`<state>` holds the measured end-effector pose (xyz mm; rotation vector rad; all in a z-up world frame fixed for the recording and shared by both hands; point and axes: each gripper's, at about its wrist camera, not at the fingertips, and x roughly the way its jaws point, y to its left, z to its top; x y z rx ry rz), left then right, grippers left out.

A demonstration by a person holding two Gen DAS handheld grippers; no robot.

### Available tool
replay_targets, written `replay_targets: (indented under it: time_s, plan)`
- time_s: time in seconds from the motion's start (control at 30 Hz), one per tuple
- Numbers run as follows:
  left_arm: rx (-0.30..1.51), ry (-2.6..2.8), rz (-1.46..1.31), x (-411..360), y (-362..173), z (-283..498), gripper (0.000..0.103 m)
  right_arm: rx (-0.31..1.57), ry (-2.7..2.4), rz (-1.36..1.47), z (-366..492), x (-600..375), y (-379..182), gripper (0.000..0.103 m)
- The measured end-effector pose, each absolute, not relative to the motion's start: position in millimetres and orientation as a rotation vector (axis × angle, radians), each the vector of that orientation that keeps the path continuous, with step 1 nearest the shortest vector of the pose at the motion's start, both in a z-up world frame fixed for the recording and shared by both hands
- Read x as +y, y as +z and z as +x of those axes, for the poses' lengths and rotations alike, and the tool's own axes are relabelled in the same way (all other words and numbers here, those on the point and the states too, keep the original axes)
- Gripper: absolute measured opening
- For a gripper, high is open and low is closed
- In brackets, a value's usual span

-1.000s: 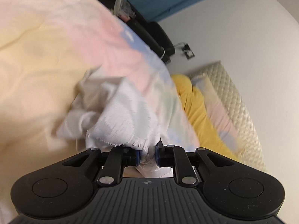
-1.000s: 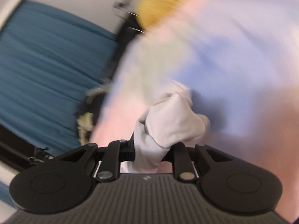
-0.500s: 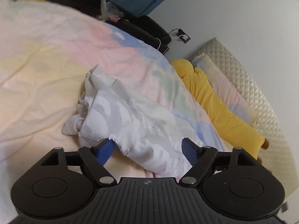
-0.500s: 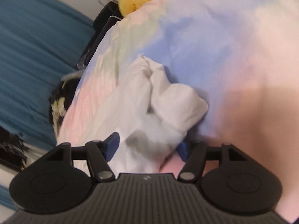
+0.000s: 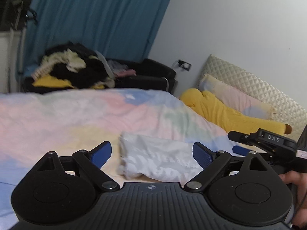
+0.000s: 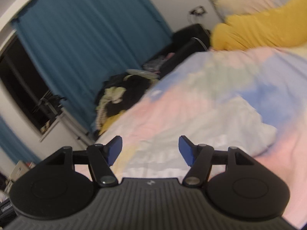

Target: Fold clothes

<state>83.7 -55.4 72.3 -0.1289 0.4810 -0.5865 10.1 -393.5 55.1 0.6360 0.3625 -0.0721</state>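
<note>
Both grippers stand wide open and hold nothing. Left gripper [image 5: 152, 153] hovers low over the bed, its blue pads either side of a white patterned garment [image 5: 153, 157] lying in a compact, roughly rectangular bundle on the pastel duvet [image 5: 76, 115]. Right gripper [image 6: 150, 150] hangs above the same garment [image 6: 211, 134] from another angle. Judging by its bundled shape, this piece looks folded, though blur hides the edges. Beyond the bed, a dark heap of clothes [image 5: 73, 71] sits by the blue curtain [image 5: 96, 19].
</note>
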Motion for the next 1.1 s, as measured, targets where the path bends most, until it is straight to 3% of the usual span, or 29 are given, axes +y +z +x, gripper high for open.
replay_targets:
  time_s: [0.13,0.37,0.73,1.1]
  plan:
    - [0.412,-0.499,-0.072,-17,92,51,0.095,0.328,0.024,0.5,5,-342,88,0.072]
    - [0.364,-0.354,-0.016,45,88,11,0.095,0.274,0.181,0.284,-4,-257,99,0.072]
    - [0.311,-0.221,-0.038,86,40,-18,0.099,0.26,0.311,0.19,4,-185,64,0.074]
    - [0.287,-0.176,-0.06,98,-2,-32,0.103,0.253,0.273,0.147,-2,-179,18,0.079]
